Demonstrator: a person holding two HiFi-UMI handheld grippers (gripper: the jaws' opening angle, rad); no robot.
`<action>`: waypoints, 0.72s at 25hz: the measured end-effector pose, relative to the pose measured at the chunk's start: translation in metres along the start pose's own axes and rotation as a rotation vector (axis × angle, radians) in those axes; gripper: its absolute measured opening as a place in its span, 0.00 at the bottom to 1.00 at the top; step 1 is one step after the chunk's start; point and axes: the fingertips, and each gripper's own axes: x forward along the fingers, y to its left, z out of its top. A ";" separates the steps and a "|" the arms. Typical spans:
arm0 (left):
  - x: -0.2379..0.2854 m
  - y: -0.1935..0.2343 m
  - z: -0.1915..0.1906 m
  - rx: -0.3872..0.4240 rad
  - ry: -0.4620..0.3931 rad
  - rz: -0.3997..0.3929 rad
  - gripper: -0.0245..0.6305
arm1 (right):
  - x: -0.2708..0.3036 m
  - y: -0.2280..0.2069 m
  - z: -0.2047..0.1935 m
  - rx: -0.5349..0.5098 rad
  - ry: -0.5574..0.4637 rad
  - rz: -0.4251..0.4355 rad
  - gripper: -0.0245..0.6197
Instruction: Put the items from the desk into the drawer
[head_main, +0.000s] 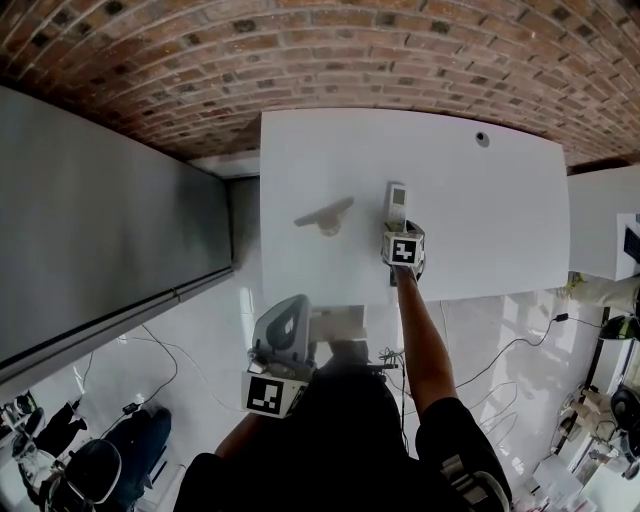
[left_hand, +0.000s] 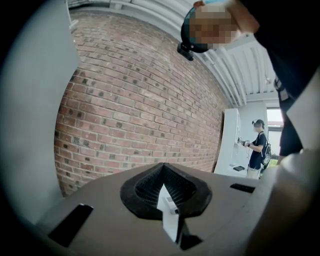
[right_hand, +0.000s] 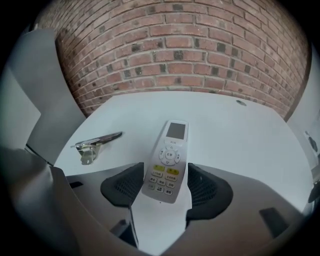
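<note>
Nearest the person, the left gripper (left_hand: 163, 172) is held low beside the body, clear of the desk (right_hand: 225, 135). Its two black ribbed pads are pressed together at the tips. A pale sliver shows in the wedge behind them, and what it is cannot be told. Its marker cube (head_main: 272, 393) carries a black-and-white square pattern and no lettering.

Next, the right gripper (right_hand: 166, 177) reaches over the desk at the end of an outstretched arm, tilted down, with a second patterned marker cube (head_main: 403, 250) on it. Its jaws are spread. The lower end of the remote control (right_hand: 169, 160) lies between the pads, which stand just beside its edges without pressing.

Remote control: one. It lies flat on the white desk, screen end pointing away. The body is white and slim, with a small grey screen at the top and a round cluster of keys below that. Under these are two yellow keys and then rows of white keys. The keys carry print, too small to read, and no brand is legible.

Metal bracket (right_hand: 97, 140): one, silver, lying on the desk well to the left of the remote.

Round dark fitting (right_hand: 241, 103): one, near the desk's far right edge.

Beyond the desk stands a red brick wall (right_hand: 175, 50).
</note>
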 end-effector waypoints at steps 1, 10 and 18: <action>-0.001 0.000 0.000 -0.002 0.001 0.002 0.04 | 0.001 0.000 -0.003 0.001 0.016 -0.004 0.42; -0.010 -0.007 0.006 0.005 -0.035 0.012 0.04 | 0.011 0.000 -0.010 -0.005 0.046 0.007 0.40; -0.026 -0.016 0.013 0.021 -0.061 0.046 0.04 | -0.010 0.005 -0.014 -0.007 0.027 0.055 0.40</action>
